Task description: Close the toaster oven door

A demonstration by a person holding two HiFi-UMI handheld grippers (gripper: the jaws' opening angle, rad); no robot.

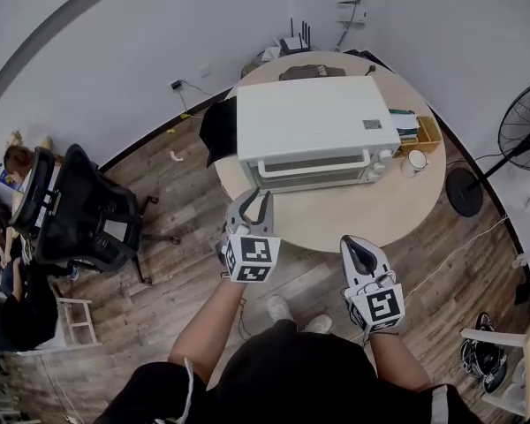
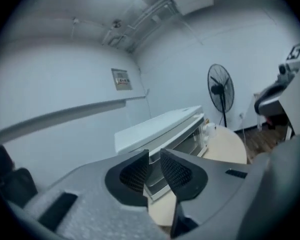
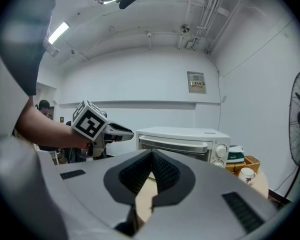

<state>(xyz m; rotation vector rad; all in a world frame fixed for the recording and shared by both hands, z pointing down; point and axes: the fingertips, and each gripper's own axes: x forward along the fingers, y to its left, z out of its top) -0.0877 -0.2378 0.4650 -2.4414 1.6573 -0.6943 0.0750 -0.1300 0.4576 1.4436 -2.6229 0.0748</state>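
"Head view first. What was hard to see?"

"The fan was cut off at the edge. A wooden box hid partly behind the toaster oven."

"Where did the toaster oven sit?"

"On the round counter, door shut, a mug beside it."

"And the tools?"

"The left tool was a little apart, holding nothing. The right tool was pressed together, empty. Neither touched the toaster oven."

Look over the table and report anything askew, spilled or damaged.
Nothing stands out. The toaster oven sits upright on the round table, its door shut, and the mug beside it stands upright. No spill shows.
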